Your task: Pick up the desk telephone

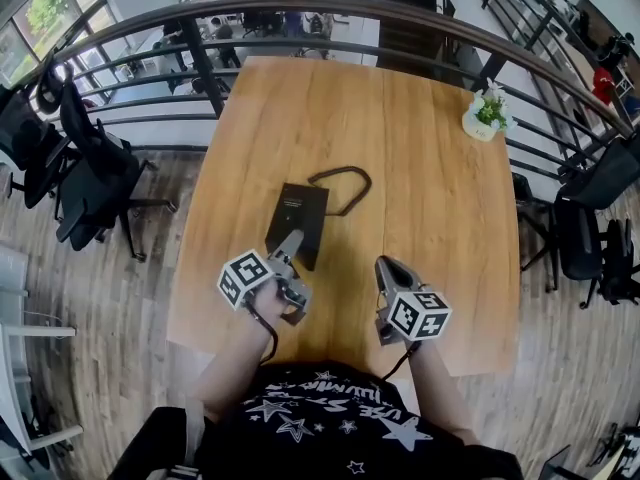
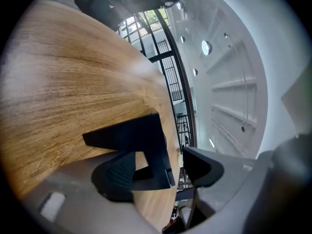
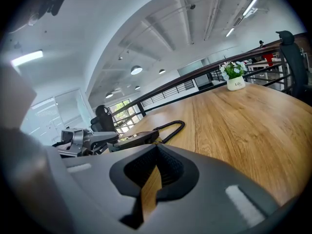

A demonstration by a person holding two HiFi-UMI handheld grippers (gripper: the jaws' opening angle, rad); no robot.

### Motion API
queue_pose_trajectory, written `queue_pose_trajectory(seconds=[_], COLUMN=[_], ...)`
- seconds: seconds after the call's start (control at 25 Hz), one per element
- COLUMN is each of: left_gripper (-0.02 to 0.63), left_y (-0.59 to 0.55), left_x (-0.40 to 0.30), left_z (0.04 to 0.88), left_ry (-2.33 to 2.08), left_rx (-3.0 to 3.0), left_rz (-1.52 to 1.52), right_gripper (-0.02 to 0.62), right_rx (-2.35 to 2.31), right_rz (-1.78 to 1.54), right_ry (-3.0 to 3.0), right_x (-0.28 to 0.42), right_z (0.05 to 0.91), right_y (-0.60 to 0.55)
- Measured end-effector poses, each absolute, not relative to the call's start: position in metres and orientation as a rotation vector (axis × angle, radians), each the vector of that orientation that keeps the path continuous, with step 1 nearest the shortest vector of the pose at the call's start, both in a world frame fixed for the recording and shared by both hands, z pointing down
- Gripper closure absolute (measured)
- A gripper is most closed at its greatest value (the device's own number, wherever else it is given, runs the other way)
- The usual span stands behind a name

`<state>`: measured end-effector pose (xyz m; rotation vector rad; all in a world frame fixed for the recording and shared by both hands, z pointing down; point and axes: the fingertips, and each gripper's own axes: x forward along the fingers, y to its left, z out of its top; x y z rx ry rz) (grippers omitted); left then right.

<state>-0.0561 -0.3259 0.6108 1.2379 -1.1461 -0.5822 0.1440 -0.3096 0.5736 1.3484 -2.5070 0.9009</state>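
The black desk telephone (image 1: 298,220) lies flat on the wooden table (image 1: 430,198), its coiled cord (image 1: 345,183) looped behind it. My left gripper (image 1: 295,268) is at the phone's near end, rolled on its side and open wide. In the left gripper view the telephone's (image 2: 141,143) corner stands between the jaws; one pad (image 2: 117,177) is beside it, the other (image 2: 200,167) is clear of it. My right gripper (image 1: 388,268) hovers to the right of the phone, shut and empty (image 3: 155,167). Its view shows the phone (image 3: 134,138) and the left gripper (image 3: 83,140).
A small white pot with a green plant (image 1: 487,116) stands at the table's far right corner. A curved metal railing (image 1: 300,8) runs behind the table. Black office chairs stand to the left (image 1: 90,178) and right (image 1: 600,218) on the wood floor.
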Motion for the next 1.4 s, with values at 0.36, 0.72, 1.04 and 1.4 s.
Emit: queue_pose_trajectory(seconds=[0.36, 0.72, 1.04, 1.4], left_gripper=[0.299, 0.345, 0.413, 0.423], left_y=[-0.338, -0.345, -0.346, -0.349], left_x=[-0.057, -0.056, -0.056, -0.063], left_z=[0.625, 0.634, 0.629, 0.621], left_ry=[-1.161, -1.174, -1.149, -1.125], left_rx=[1.158, 1.111, 1.109, 1.130], left_rz=[-0.588, -0.580, -0.625, -0.661], right_gripper=[0.592, 0.592, 0.592, 0.592], right_rx=[1.372, 1.364, 1.370, 1.382], right_rz=[0.939, 0.961, 0.970, 0.960], right_ry=[-2.480, -2.476, -2.477, -2.478], right_x=[0.146, 0.143, 0.145, 0.149], right_z=[0.580, 0.585, 0.585, 0.582], right_y=[-0.315, -0.318, -0.316, -0.317])
